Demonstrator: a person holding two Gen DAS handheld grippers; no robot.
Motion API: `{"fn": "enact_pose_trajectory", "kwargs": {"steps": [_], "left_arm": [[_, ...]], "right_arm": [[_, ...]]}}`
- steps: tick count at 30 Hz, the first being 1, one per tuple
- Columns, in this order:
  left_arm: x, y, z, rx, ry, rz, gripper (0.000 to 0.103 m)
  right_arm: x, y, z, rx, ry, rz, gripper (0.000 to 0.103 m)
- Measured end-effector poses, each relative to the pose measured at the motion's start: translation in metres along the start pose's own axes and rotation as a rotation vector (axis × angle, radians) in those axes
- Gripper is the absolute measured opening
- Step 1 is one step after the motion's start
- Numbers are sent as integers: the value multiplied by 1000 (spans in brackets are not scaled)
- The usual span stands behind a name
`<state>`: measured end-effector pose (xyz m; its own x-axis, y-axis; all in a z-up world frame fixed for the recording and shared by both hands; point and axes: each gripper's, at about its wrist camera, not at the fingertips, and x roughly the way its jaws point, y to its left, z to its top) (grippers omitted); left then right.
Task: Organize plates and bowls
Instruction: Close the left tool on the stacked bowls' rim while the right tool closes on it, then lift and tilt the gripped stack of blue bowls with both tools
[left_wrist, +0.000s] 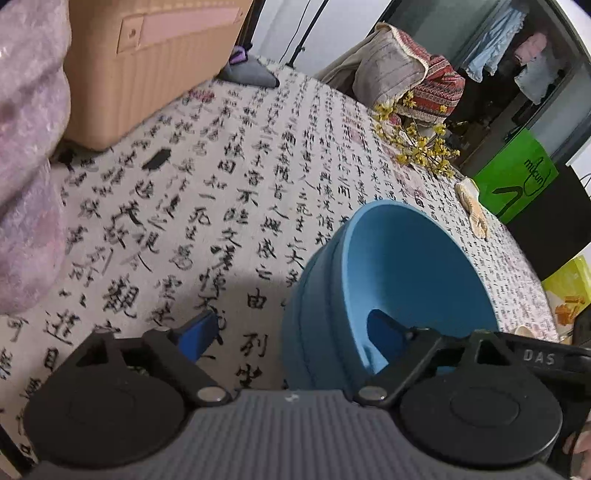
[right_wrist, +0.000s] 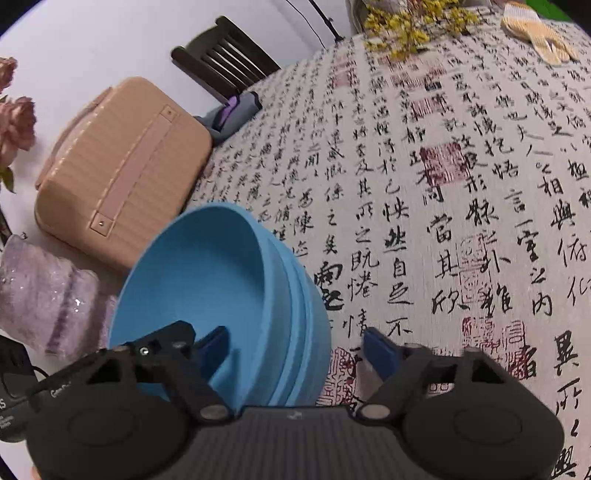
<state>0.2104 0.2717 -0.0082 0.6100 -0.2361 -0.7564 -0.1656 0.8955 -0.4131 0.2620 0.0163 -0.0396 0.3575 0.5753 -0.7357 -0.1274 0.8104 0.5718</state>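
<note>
Both grippers straddle opposite walls of the stack of blue bowls (right_wrist: 236, 295) on the calligraphy tablecloth (right_wrist: 443, 184), left gripper (left_wrist: 291, 332) and right gripper (right_wrist: 295, 350) each partly open, one finger inside, neither visibly clamping

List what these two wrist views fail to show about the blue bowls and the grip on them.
- Blue bowl stack, right wrist view: its base is hidden behind the right gripper.
- Left wrist view: the stack's near wall is covered by the left gripper.
- Pad contact with the rim: unclear in both views.
</note>
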Motion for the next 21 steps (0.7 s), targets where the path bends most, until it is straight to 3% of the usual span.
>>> {"fn": "enact_pose_trajectory", "kwargs": {"steps": [10, 16, 21], "left_arm": [[4, -13, -1, -8, 68, 5, 55], [10, -15, 0, -32, 123, -6, 50], [10, -19, 1, -20, 122, 23, 46]], "right_arm": [[8, 1, 3, 27, 49, -17, 61], [12, 2, 4, 39, 67, -21, 58], [13, 3, 5, 36, 78, -26, 44]]}}
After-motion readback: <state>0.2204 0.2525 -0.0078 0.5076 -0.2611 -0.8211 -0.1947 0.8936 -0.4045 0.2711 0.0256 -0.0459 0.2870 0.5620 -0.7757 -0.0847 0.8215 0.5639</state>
